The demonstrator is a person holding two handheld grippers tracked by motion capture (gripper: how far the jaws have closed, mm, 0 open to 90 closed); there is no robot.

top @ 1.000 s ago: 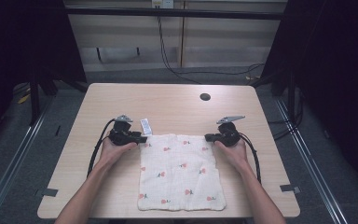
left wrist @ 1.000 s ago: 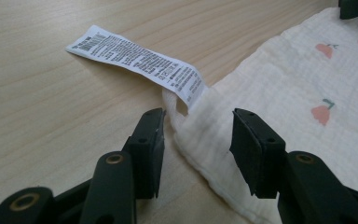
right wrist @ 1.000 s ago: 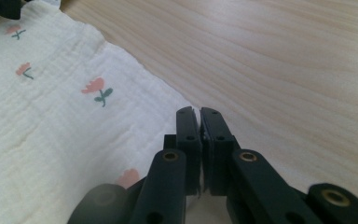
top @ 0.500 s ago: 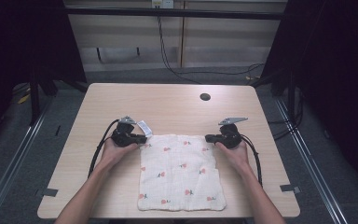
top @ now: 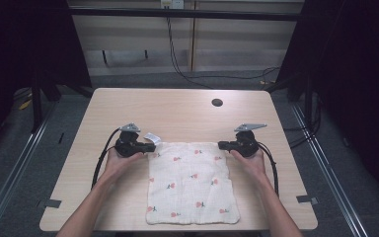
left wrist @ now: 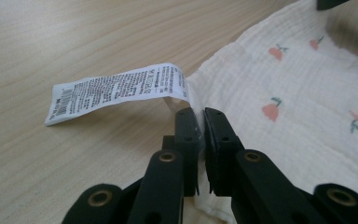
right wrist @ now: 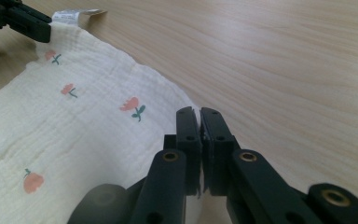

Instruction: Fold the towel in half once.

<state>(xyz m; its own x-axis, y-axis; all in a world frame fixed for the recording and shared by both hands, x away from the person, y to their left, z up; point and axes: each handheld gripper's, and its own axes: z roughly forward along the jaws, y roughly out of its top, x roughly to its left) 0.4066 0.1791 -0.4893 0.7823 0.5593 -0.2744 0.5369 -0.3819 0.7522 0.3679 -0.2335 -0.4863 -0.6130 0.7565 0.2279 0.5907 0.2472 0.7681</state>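
Left gripper [left wrist: 200, 122]: jaws just closing, now pinching cloth [top: 192, 180] corner at 10 o'clock (beside care label [left wrist: 116, 91]). Right gripper [right wrist: 199, 122]: clamping 2 o'clock corner. Both far corners gripped; lifting or folding likely next.

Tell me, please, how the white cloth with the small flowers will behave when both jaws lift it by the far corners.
The cloth looks thin and crinkled, so it will probably hang limp and sag in the middle. It lies flat and seems light, so it should lift easily. The left gripper and right gripper each pinch only an edge, so it might slip.
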